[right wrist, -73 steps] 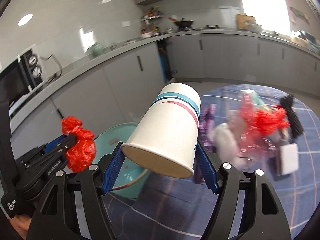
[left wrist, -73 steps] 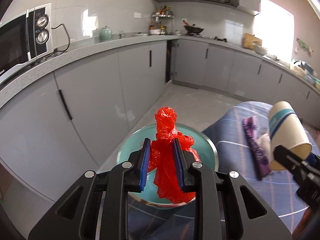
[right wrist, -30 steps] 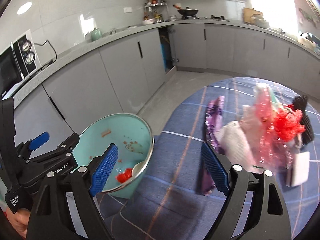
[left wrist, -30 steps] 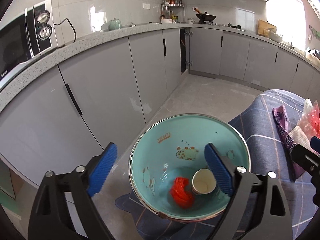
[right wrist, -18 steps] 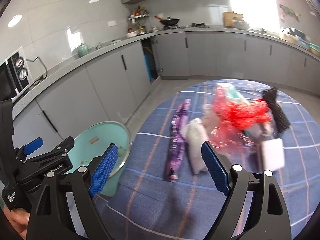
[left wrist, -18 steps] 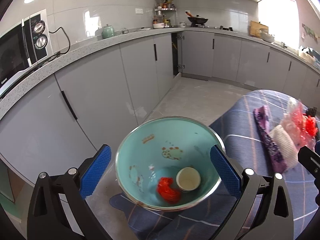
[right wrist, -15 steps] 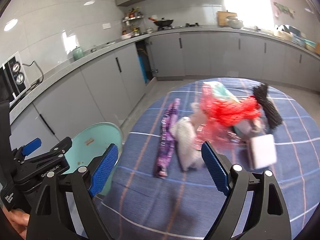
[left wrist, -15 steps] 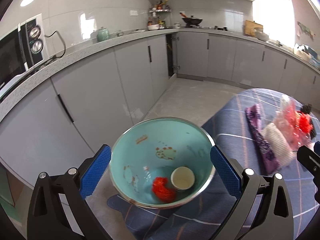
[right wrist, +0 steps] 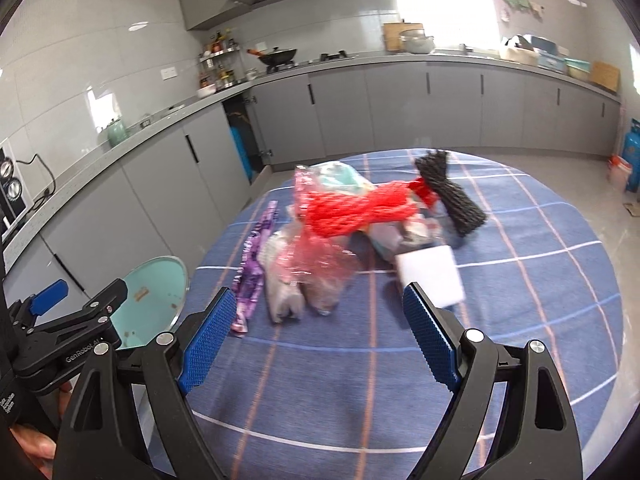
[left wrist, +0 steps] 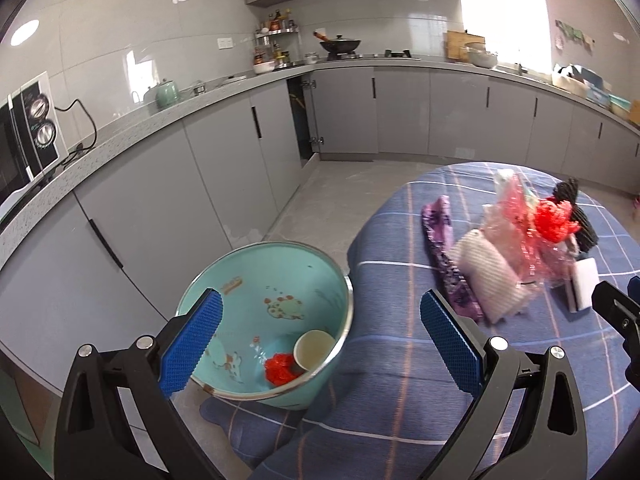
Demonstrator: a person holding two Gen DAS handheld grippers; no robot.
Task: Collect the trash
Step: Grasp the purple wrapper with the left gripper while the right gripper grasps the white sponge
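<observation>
Turquoise enamel marks the bowl that sits at the near-left edge of your blue checked tablecloth, and the first two bits of trash already lie in its bottom: a crumpled red plastic bag and a white paper cup lying touching it, mouth toward you.

Your left tool is empty, its blue pads spread as wide as they go after just finishing opening; one pad hangs over the bowl's near rim, the other over bare cloth to the right. Your right tool is also empty and spread wide, with nothing between its pads but tablecloth.

The rest of the trash is heaped on the worktop ahead of the right tool. A purple wrapper lies stretched out on the left of the heap, just beside a whitish ribbed wad. A crinkled pink plastic bag covers the middle, with a red mesh net lying across its top. A black mesh net sits at the far right, touching the red one, and a white foam block rests nearest the right pad. Motion blur softens the heap, so finer detail is hard to tell.
</observation>
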